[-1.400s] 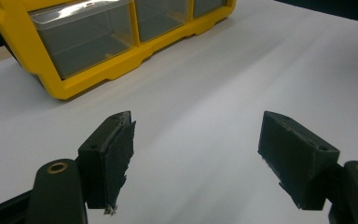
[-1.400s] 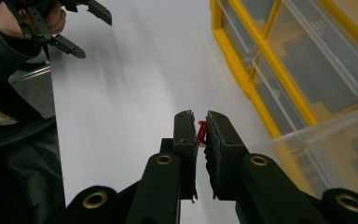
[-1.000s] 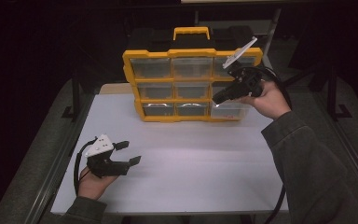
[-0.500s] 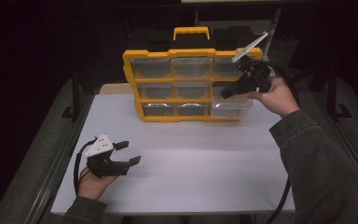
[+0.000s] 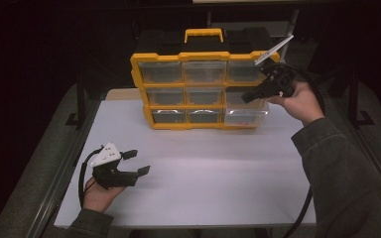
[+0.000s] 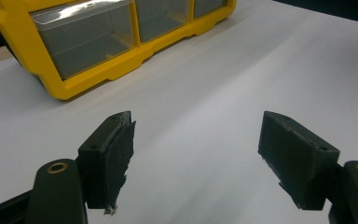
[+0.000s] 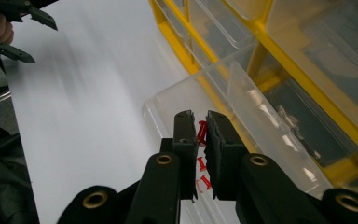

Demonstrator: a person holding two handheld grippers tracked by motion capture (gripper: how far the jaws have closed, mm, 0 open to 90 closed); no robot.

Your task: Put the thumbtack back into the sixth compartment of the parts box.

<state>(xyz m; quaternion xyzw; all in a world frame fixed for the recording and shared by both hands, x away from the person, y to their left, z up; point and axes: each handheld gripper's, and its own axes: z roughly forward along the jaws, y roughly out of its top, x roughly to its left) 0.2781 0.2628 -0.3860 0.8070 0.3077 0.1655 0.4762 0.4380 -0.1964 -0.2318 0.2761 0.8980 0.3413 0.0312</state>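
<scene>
- Organiser (image 5: 198, 89) of yellow plastic stands upright at the far side of the white table (image 5: 218, 183), with three rows of clear drawers and a handle on top.
- Its bottom-right drawer (image 5: 245, 116) is pulled out toward the near side; the right gripper view shows red push pins (image 7: 201, 133) lying inside it.
- Right gripper (image 5: 248, 96) hovers over that open drawer at the right of the organiser, its jaws clenched almost together; in its own view the red pins sit just beyond the tips, and I cannot tell whether one is pinched.
- Left gripper (image 5: 138, 164) rests low at the near left of the table, well apart from the organiser, jaws released wide with nothing between them.
</scene>
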